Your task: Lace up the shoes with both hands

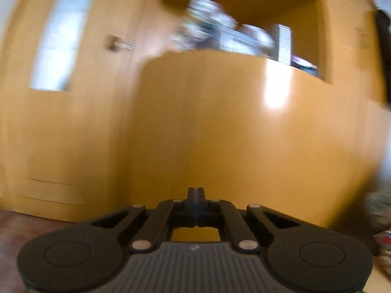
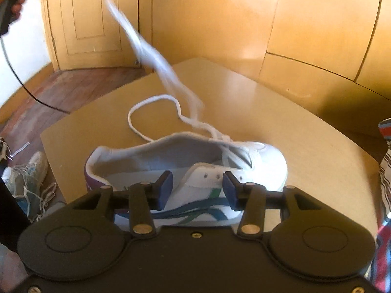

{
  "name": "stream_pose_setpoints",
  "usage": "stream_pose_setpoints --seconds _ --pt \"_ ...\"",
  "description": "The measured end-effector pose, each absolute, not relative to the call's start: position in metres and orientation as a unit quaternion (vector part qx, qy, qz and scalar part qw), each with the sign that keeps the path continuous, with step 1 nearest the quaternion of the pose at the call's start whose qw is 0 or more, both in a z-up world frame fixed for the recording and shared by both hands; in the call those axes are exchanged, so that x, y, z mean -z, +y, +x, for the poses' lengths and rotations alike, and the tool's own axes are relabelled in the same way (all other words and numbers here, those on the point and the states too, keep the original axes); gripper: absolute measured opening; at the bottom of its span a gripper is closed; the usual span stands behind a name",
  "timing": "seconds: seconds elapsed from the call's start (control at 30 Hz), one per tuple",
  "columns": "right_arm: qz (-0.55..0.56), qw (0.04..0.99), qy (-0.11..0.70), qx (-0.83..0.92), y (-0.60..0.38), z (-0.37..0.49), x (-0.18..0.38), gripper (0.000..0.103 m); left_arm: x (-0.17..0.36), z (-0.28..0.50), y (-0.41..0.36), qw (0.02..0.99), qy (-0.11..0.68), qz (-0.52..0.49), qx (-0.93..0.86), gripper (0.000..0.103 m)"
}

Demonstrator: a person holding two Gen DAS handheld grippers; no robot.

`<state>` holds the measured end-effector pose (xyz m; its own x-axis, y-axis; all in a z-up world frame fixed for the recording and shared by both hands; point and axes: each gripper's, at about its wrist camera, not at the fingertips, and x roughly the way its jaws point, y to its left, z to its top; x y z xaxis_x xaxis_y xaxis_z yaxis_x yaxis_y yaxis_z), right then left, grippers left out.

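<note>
Tan table (image 2: pixel 317 146), white blue-striped shoe (image 2: pixel 244 161), blurred white lace (image 2: pixel 151 56) aloft

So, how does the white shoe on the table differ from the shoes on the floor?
The white shoe lies alone on the table, with blue and green stripes on its side. The shoes on the floor lie together beside the table, at the left in the right wrist view. The table shoe's lace rises blurred into the air; the floor shoes' laces lie slack. All are pale laced sneakers.
</note>
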<state>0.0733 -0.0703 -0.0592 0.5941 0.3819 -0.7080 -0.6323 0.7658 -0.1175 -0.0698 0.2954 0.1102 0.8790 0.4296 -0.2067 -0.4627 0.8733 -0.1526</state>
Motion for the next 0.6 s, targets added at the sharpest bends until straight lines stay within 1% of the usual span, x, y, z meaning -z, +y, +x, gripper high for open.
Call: stream_pose_setpoints --seconds 0.07,0.17,0.27,0.3,0.33,0.4,0.43,0.53,0.6 --pt "-0.177 0.874 0.346 -0.291 -0.072 0.075 0.06 0.047 -0.109 -0.076 0.304 0.964 0.094 -0.105 -0.226 0.0" --pt "-0.18 0.872 0.349 -0.292 -0.072 0.08 0.06 0.047 -0.1 -0.068 0.298 0.969 0.132 -0.091 -0.189 0.001" --pt "-0.183 0.868 0.357 -0.292 -0.069 0.081 0.06 0.047 -0.088 -0.04 0.267 0.974 0.18 -0.074 -0.114 0.007" --pt "-0.181 0.867 0.359 -0.293 -0.07 0.08 0.059 0.047 -0.085 -0.03 0.253 0.975 0.193 -0.066 -0.088 0.016" --pt "-0.178 0.866 0.364 -0.293 -0.073 0.081 0.058 0.047 -0.081 -0.02 0.24 0.975 0.205 -0.057 -0.063 0.03" --pt "-0.176 0.864 0.37 -0.292 -0.079 0.081 0.057 0.05 -0.068 0.004 0.209 0.969 0.242 -0.039 0.002 0.04" --pt "-0.18 0.863 0.375 -0.287 -0.084 0.082 0.057 0.05 -0.061 0.014 0.196 0.965 0.26 -0.031 0.026 0.042" --pt "-0.17 0.862 0.381 -0.289 -0.092 0.085 0.057 0.049 -0.026 0.05 0.147 0.939 0.332 0.004 0.092 0.042" --pt "-0.153 0.858 0.388 -0.299 -0.098 0.087 0.054 0.049 -0.007 0.066 0.133 0.929 0.355 -0.007 0.103 0.042"
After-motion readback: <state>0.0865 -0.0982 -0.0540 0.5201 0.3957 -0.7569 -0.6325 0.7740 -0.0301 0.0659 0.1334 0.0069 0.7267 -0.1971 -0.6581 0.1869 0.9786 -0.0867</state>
